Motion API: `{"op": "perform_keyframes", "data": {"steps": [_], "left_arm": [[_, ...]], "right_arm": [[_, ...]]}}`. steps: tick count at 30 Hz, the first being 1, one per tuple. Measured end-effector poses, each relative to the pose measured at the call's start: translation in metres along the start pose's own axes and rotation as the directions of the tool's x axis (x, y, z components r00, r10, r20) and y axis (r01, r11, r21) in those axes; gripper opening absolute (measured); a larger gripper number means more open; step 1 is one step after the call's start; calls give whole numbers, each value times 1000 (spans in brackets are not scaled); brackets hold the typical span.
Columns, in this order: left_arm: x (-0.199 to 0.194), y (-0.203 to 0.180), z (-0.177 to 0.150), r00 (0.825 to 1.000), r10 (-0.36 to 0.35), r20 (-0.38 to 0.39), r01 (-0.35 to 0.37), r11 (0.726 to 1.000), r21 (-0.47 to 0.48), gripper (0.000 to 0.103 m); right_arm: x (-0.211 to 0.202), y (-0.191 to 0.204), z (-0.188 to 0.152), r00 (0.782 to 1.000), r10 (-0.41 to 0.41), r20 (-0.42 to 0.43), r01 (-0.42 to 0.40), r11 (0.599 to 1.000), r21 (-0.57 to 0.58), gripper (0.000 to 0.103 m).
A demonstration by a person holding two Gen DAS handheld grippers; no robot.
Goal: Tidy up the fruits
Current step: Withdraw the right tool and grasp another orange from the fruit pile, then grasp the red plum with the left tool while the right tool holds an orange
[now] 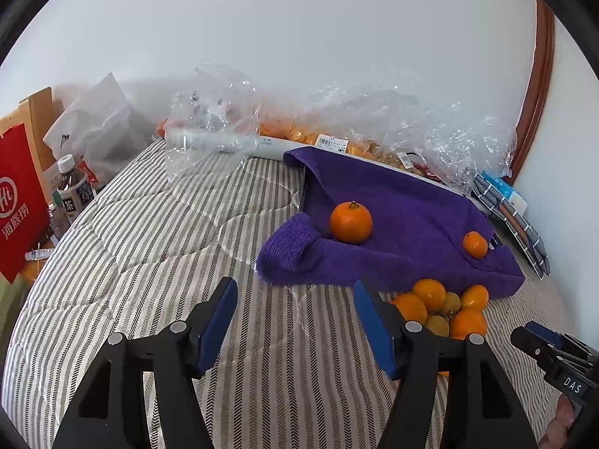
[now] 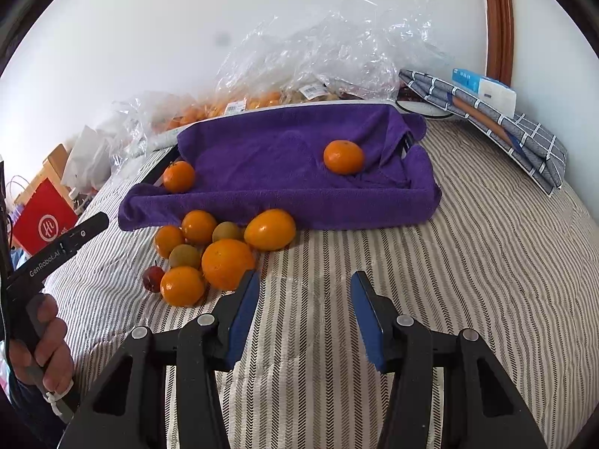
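Right wrist view — right fingers [image 2: 305, 299] spread, empty | left fingers [image 1: 295, 310] spread, empty | fruit pile [image 2: 221, 254] against purple towel [image 2: 277, 157] front edge

Two oranges [image 2: 343, 157] lie on the towel [image 2: 262, 157], fruit pile [image 2: 221, 250] before it.

Left gripper [image 1: 295, 293] fingers apart over striped bedding [image 1: 149, 254] — two oranges [image 1: 350, 222] on purple towel [image 1: 404, 220].

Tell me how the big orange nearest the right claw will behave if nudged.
The big orange is round on a soft quilt, so it would probably roll, slowly. It touches its neighbours, so a push likely shifts them too. Its glossy skin may slip between pads.
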State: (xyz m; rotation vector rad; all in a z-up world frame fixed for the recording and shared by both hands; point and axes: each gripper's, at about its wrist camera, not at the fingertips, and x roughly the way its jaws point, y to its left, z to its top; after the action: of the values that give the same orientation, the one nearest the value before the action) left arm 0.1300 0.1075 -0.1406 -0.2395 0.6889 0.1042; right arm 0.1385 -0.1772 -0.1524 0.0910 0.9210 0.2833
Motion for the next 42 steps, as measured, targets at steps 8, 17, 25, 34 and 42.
{"op": "perform_keyframes", "data": {"steps": [8, 17, 25, 34, 42], "left_arm": [[9, 8, -2, 999, 4, -50, -6, 999, -39, 63], [13, 11, -2, 997, -20, -78, 15, 998, -58, 63], [17, 11, -3, 994, -29, -102, 22, 997, -68, 63], [18, 8, -4, 994, -36, -105, 31, 998, -51, 63], [16, -5, -8, 967, -214, -140, 211, 977, -33, 63]], "right_arm": [[18, 12, 11, 1000, 6, -3, -6, 1000, -27, 46], [55, 7, 39, 994, 80, -73, -78, 996, 34, 46], [72, 4, 40, 985, 144, -92, -134, 986, 103, 40], [28, -23, 22, 1000, 10, -20, -8, 997, 76, 40], [21, -33, 4, 1000, -27, -3, 27, 998, 49, 38]]}}
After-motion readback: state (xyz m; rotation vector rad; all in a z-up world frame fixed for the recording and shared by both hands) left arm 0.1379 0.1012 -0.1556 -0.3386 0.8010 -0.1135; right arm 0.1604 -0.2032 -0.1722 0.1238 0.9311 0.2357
